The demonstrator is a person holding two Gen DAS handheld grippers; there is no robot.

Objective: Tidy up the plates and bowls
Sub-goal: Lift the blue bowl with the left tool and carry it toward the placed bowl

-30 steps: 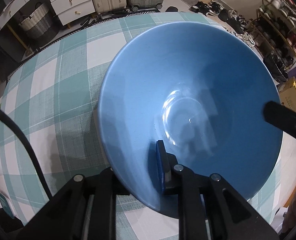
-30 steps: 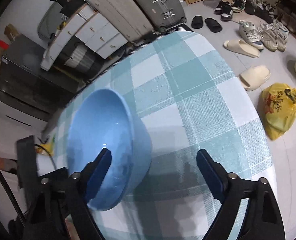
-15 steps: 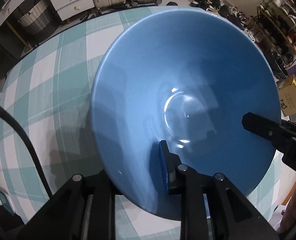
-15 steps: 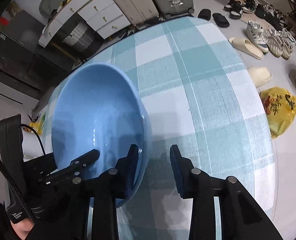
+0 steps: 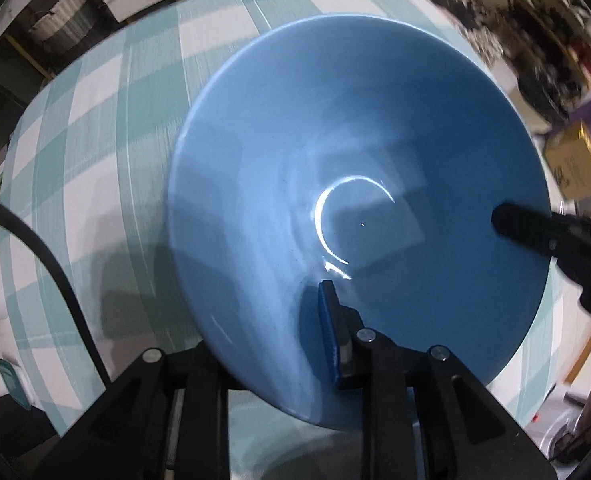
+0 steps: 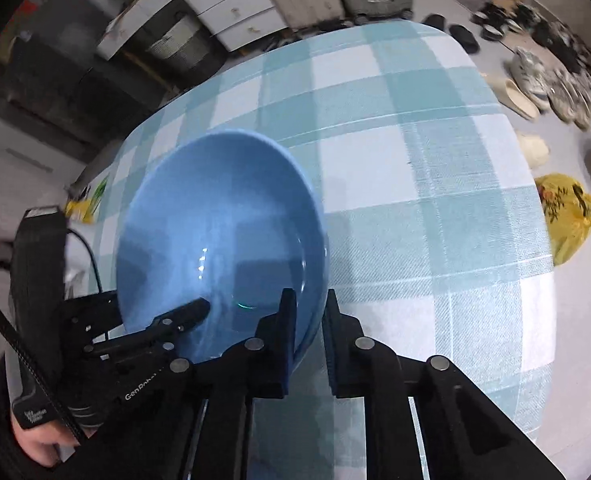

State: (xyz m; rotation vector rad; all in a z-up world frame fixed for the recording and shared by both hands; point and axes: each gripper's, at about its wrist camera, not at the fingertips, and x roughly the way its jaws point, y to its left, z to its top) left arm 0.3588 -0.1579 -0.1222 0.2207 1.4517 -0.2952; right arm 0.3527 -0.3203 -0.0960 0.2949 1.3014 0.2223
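Clearly both claws pinch the blue bowl (image 6: 219, 232) above the checked counter (image 6: 435, 184): left claw (image 5: 279, 344) and right claw (image 6: 309, 320) clamp opposite rims, probably for steady carrying.

Left gripper (image 5: 295, 344) clamped on the blue bowl (image 5: 375, 140) rim, one finger inside, one under. Right gripper (image 6: 309, 320) pinches the opposite rim, jaws nearly closed. Both level, facing each other across it.
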